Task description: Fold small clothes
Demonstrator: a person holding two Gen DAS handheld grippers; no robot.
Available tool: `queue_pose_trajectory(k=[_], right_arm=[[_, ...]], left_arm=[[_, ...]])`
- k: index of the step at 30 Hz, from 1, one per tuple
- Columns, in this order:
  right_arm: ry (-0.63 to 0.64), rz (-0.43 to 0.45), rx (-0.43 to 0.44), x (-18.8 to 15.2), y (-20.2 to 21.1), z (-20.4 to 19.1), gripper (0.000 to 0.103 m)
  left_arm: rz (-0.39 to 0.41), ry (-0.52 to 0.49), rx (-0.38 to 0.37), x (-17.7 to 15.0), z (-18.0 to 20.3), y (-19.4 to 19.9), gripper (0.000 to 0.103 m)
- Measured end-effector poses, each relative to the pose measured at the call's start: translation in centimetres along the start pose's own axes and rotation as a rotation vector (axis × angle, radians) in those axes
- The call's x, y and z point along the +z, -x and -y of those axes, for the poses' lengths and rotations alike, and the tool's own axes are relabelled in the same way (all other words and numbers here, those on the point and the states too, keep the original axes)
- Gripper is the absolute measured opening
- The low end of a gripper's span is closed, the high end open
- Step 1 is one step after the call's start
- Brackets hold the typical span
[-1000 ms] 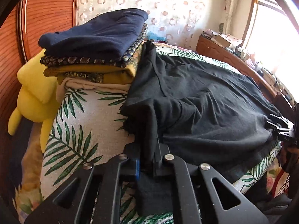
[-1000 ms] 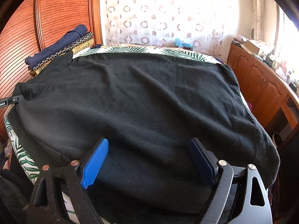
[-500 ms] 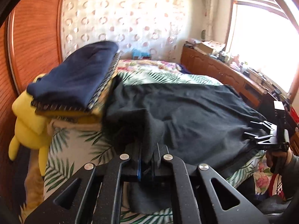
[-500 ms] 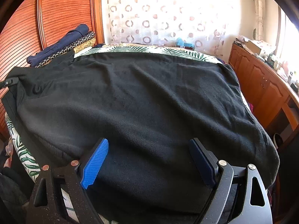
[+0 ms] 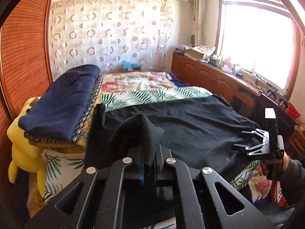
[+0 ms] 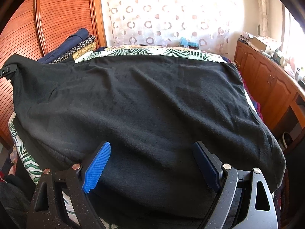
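A black fleece garment lies spread over the bed. My left gripper is shut on the black garment's left corner, which stands up in a raised fold above the mattress. In the right wrist view that lifted corner shows at the far left with the left gripper's tip. My right gripper stands open over the near edge of the garment, its blue pads wide apart with cloth beneath. The right gripper also appears at the bed's right side, in a person's hand.
A stack of folded clothes, navy on top, sits at the bed's left, over a yellow plush toy. A wooden sliding door stands left, a low wooden cabinet under the window to the right. A floral quilt covers the far bed.
My left gripper has risen with the black corner, lifting that side off the bed, and more of the room and far bed has come into its view. The right gripper has stayed put.
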State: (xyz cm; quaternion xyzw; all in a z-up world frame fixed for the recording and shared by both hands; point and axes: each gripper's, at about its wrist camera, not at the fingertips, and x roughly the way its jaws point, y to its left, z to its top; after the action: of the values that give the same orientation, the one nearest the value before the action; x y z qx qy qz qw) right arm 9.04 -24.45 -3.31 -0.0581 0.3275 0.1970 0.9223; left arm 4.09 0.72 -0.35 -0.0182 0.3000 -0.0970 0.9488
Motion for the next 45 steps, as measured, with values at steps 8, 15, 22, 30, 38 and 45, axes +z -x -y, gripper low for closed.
queue_pose_trajectory(k=[8,15,22,30,38,45], right_arm=[[-0.007,0.012,0.001,-0.1,-0.1,0.5,0.089],[0.005,0.006,-0.001,-0.2,0.0,0.7,0.089],[0.008,0.011,0.000,-0.2,0.0,1.0,0.089],[0.001,0.017,0.021,-0.4,0.3,1.9,0.089],[-0.056,0.073,0.013,-0.3,3.3,4.5,0.089],[-0.101,0.146,-0.027,-1.0,7.6,6.8,0.089]], left_arm=[[-0.197,0.095,0.124,-5.2,-5.6,-3.2,0.040],[-0.234,0.171,0.151,-7.7,-7.9,-4.5,0.054],[-0.212,0.144,0.113,-8.2,-7.1,-4.5,0.011],[-0.118,0.137,0.021,-4.7,-4.5,-2.3,0.007],[0.006,-0.037,-0.142,3.3,4.0,-0.8,0.007],[0.026,-0.173,-0.266,8.4,12.4,-3.6,0.007]])
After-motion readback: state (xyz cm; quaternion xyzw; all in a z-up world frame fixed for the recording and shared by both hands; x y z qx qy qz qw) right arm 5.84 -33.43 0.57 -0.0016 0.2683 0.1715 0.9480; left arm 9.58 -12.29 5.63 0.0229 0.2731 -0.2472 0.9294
